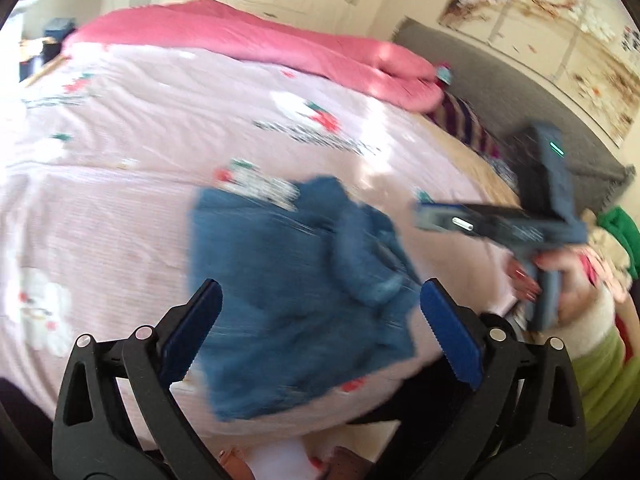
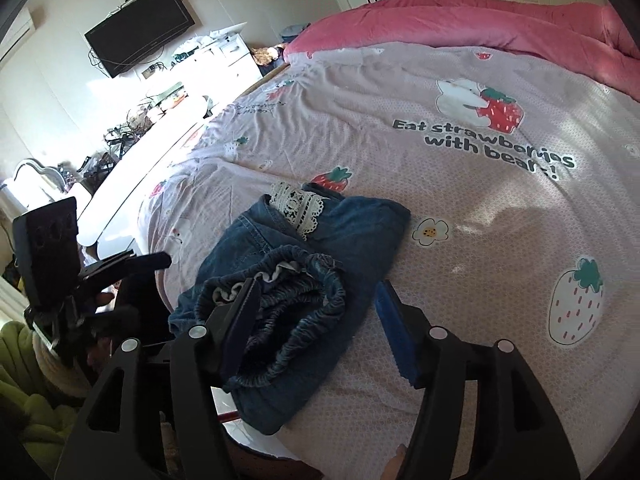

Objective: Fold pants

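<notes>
Left tool (image 1: pixel 320 332): jaws wide, nothing between the pads, hovering over the near edge of the bed (image 1: pixel 120 200). Left view is motion-blurred. Right tool (image 2: pixel 316 320): jaws partly apart, no grip. Its left pad sits against or just over the gathered waistband, contact unclear; the right pad is clear of the cloth, over bare sheet. Right tool also shows in the left view at the right side, held in a hand (image 1: pixel 560 280) with painted nails.

Pants (image 2: pixel 288 280): small blue denim pair, already folded into a compact bundle, lying on the pink strawberry-print bed cover near the bed's near edge, just in front of both tools. White lace trim (image 2: pixel 298 206) shows at the far end; elastic ruched waistband (image 2: pixel 280 292) bunched on top at the near end.

Handling, as a judgement: light, soft, floppy denim; not slippery, not fragile. The stacked layers will slide apart if only the top one is pinched. Best hold looks like the thick elastic waistband, or both outer edges of the bundle, pinching all layers.

Orientation: long axis runs from the near bed edge away toward the lace end, tilted slightly right in the right view. Waistband end nearest the tools.

Looks close to done, maybe a final tidy left.
</notes>
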